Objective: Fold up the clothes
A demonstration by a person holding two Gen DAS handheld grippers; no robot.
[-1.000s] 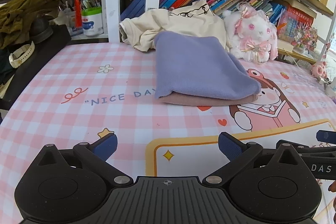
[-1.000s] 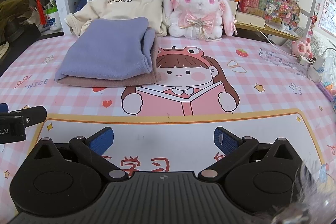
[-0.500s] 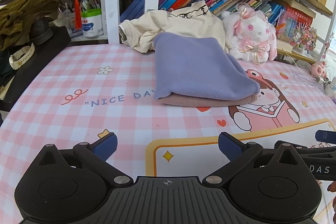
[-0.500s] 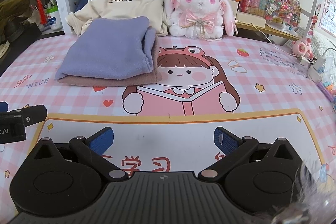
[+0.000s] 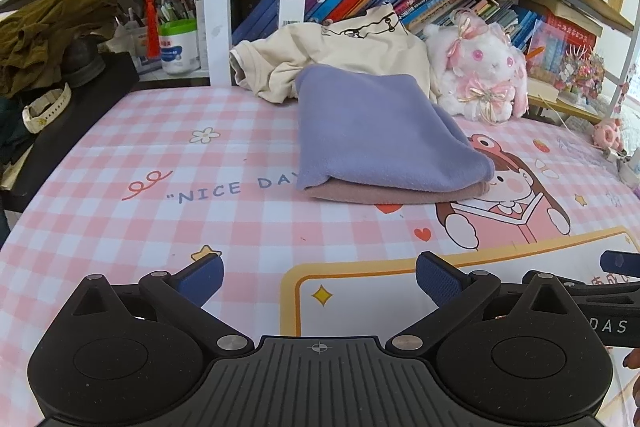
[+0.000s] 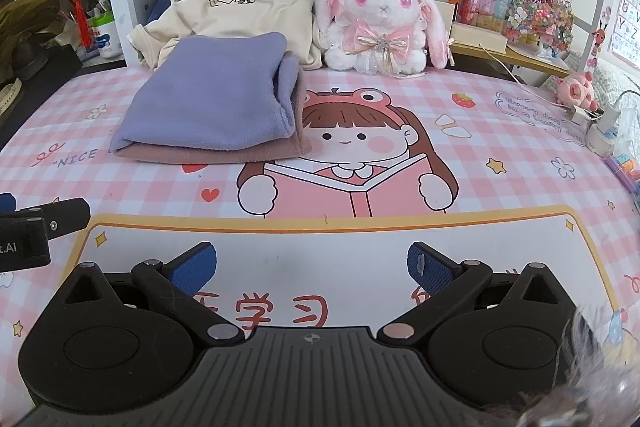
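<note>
Cream shirt (image 5: 344, 55) unfolded, far behind purple-pink folded stack (image 5: 384, 139). Our left gripper (image 5: 319, 277) and right gripper (image 6: 312, 265) spread wide, holding nothing; reckon we grab shirt next.

The left gripper (image 5: 319, 277) hangs wide apart over the checked mat (image 5: 224, 227), short of a folded purple cloth (image 5: 380, 131) stacked on a pink one (image 5: 384, 195).

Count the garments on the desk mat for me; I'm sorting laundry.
3: a folded purple garment lies on a folded pink one, and an unfolded cream shirt sits behind them by the books. The pile may hide more.
</note>
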